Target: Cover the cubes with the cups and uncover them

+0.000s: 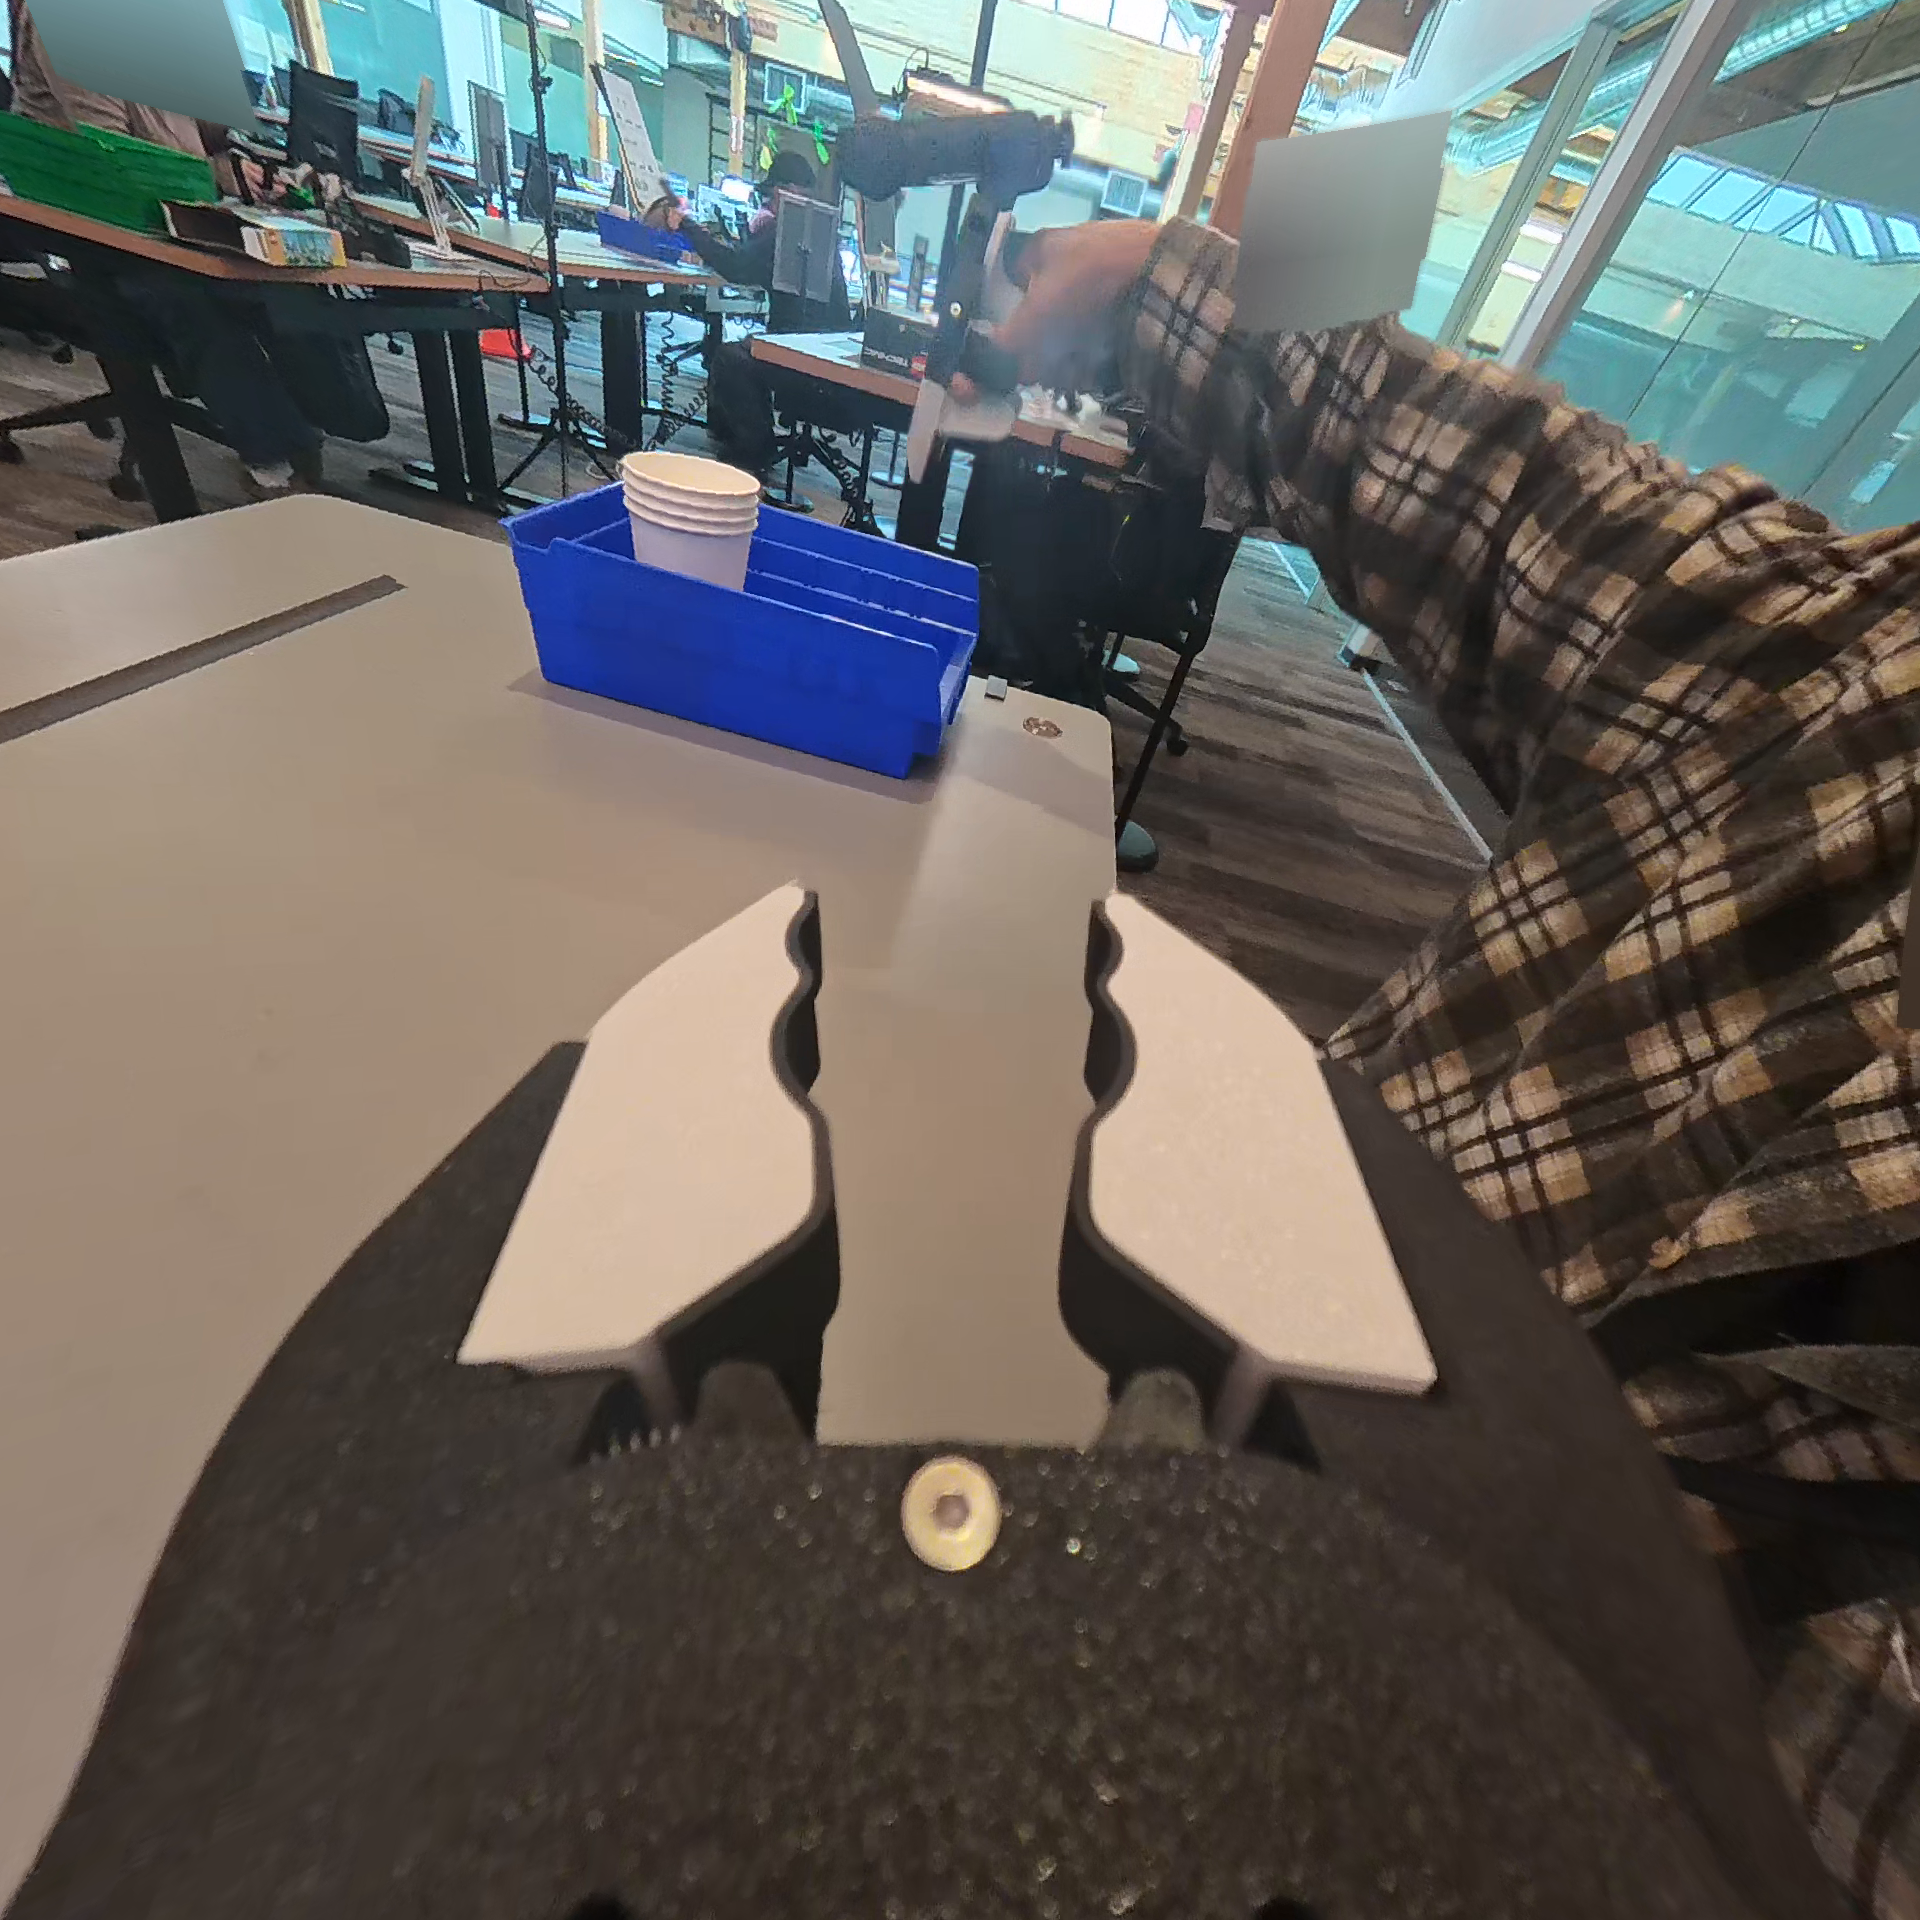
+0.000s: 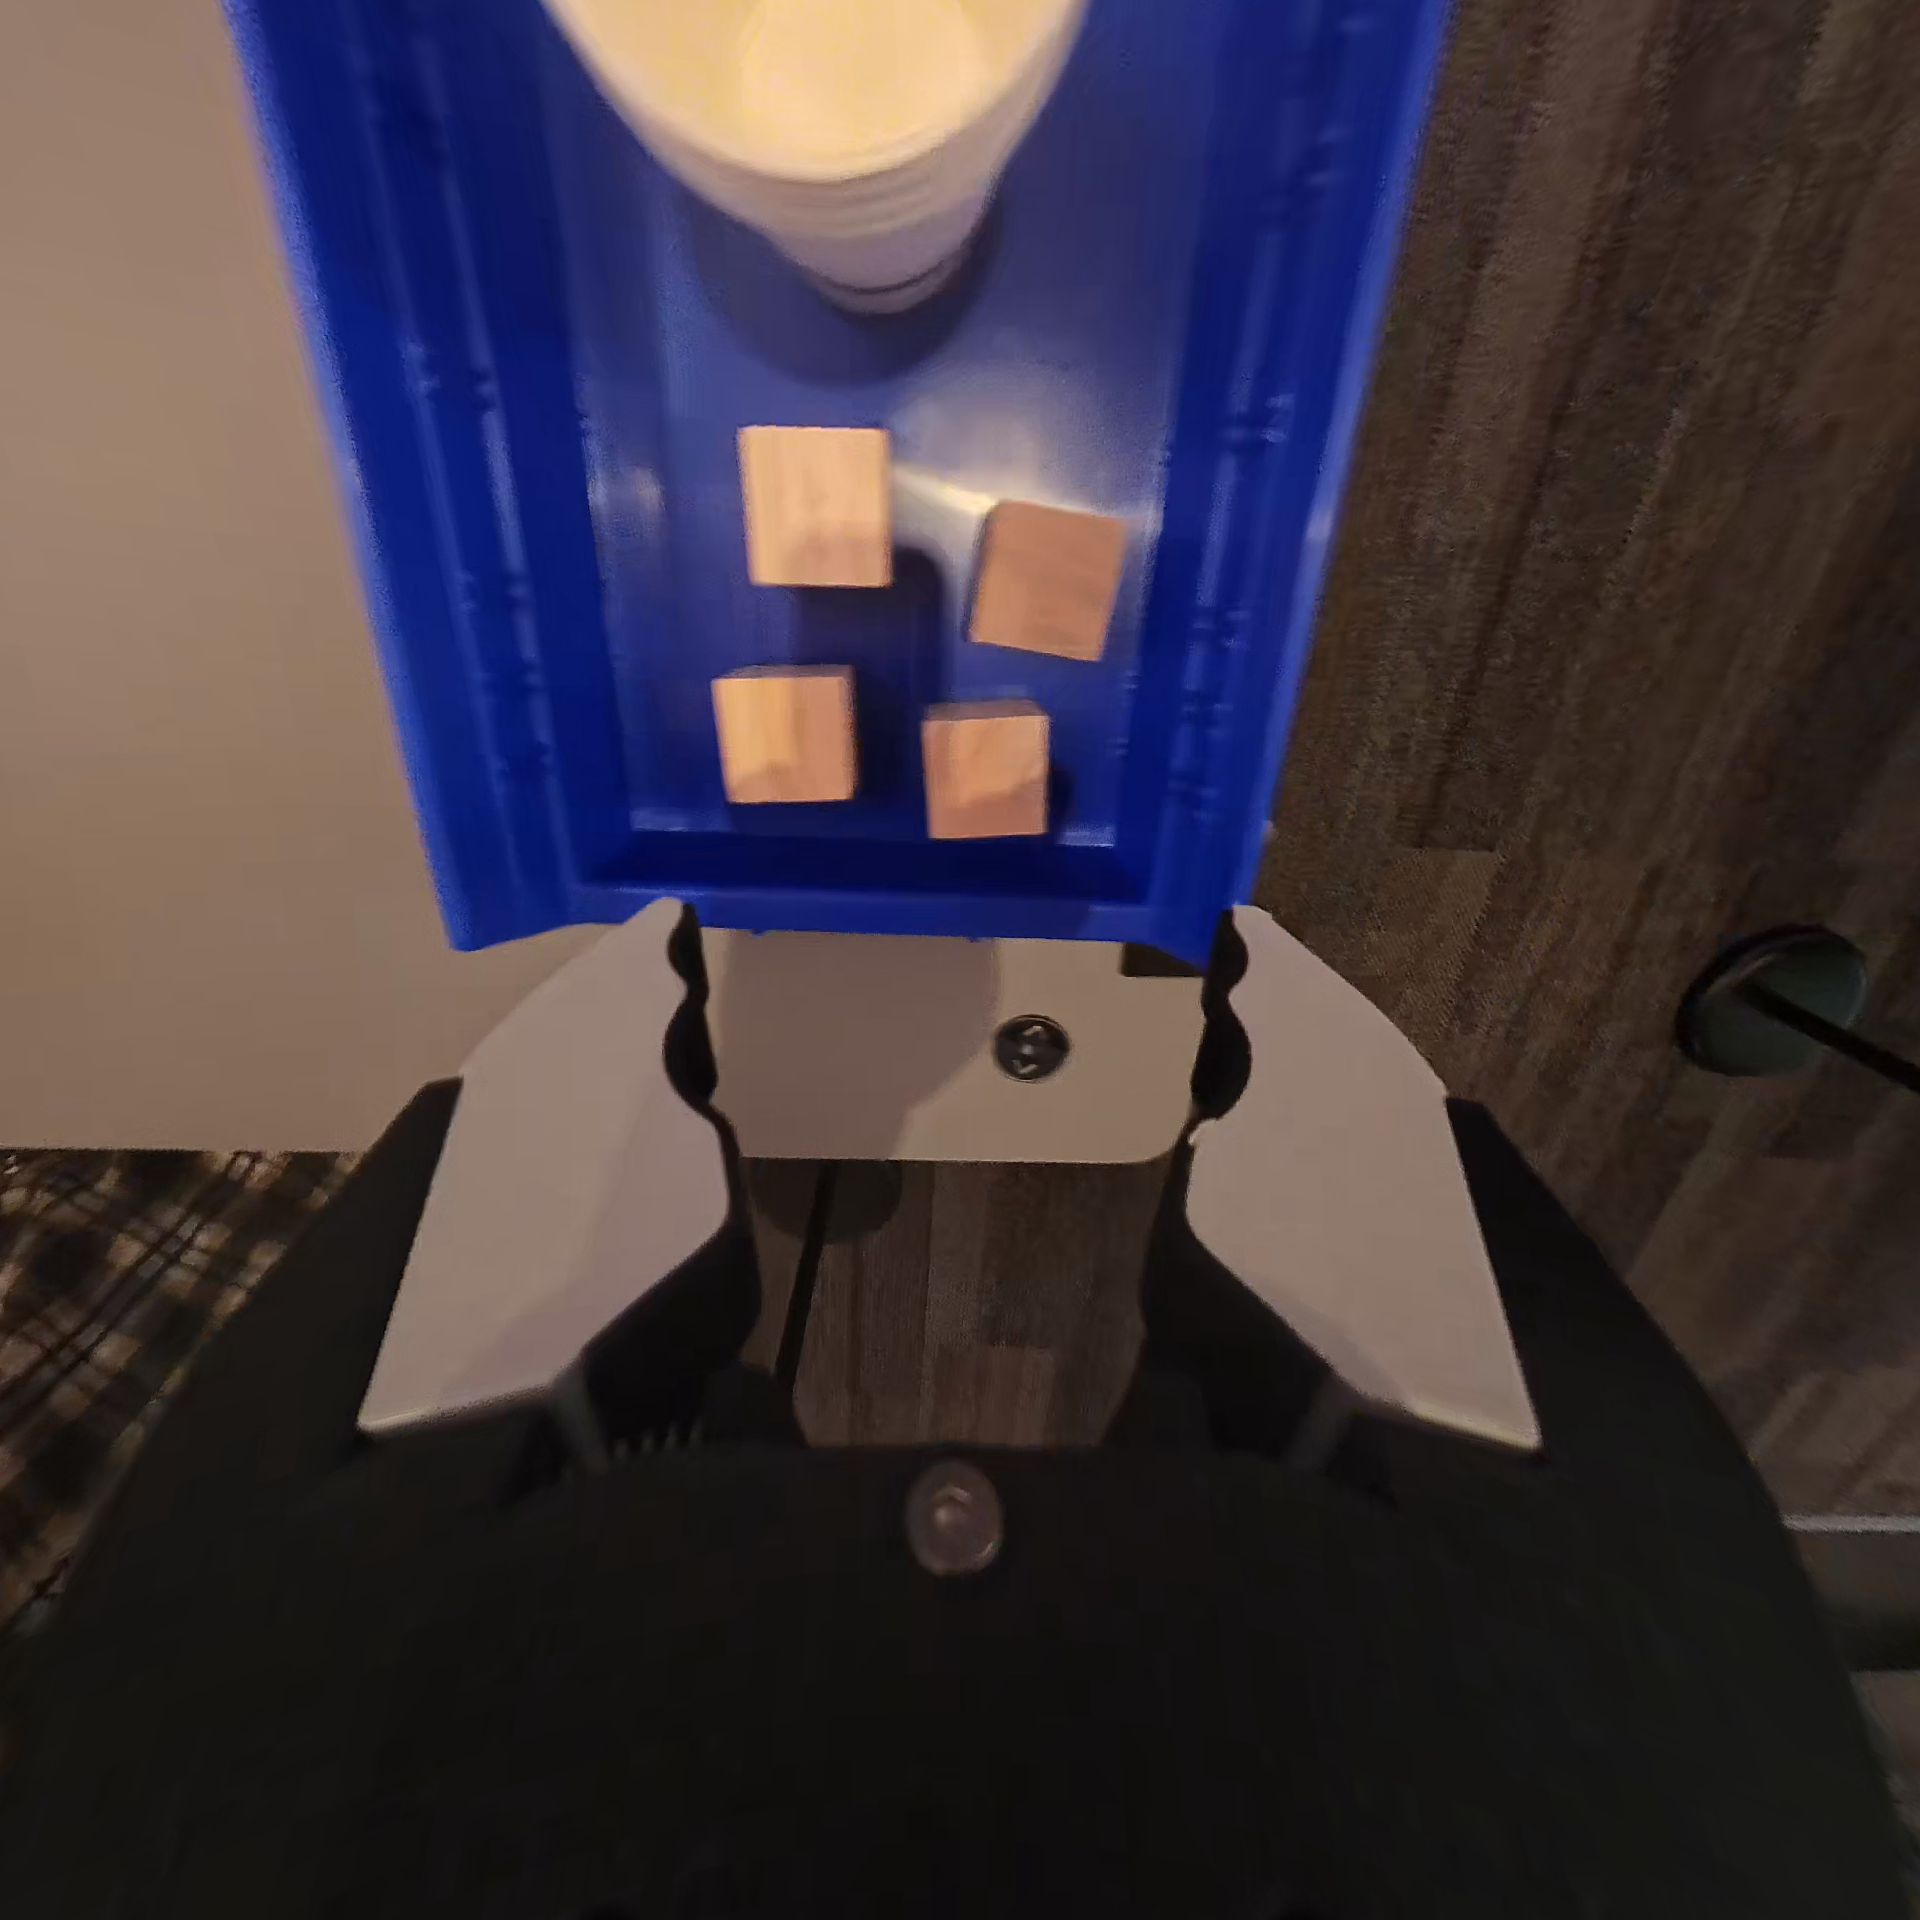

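Observation:
A stack of white paper cups [image 1: 691, 516] stands upright in a blue bin [image 1: 727, 665] on the grey table [image 1: 260, 883]. From above, the right wrist view shows the cup stack [image 2: 862, 145] at the bin's far end and several wooden cubes [image 2: 816, 507] loose on the bin floor [image 2: 1288, 520]. My right gripper [image 2: 954, 925] is open and empty, held high above the bin's near edge, pointing down; it also shows in the left wrist view [image 1: 951, 405]. My left gripper [image 1: 951, 909] is open and empty, low over the table, well short of the bin.
The bin sits near the table's right corner [image 1: 1081, 727]; wood floor [image 2: 1558, 520] lies beyond. A person's plaid sleeve [image 1: 1558, 727] reaches across the right side. A dark slot [image 1: 208, 644] runs along the table at left. Desks and chairs stand behind.

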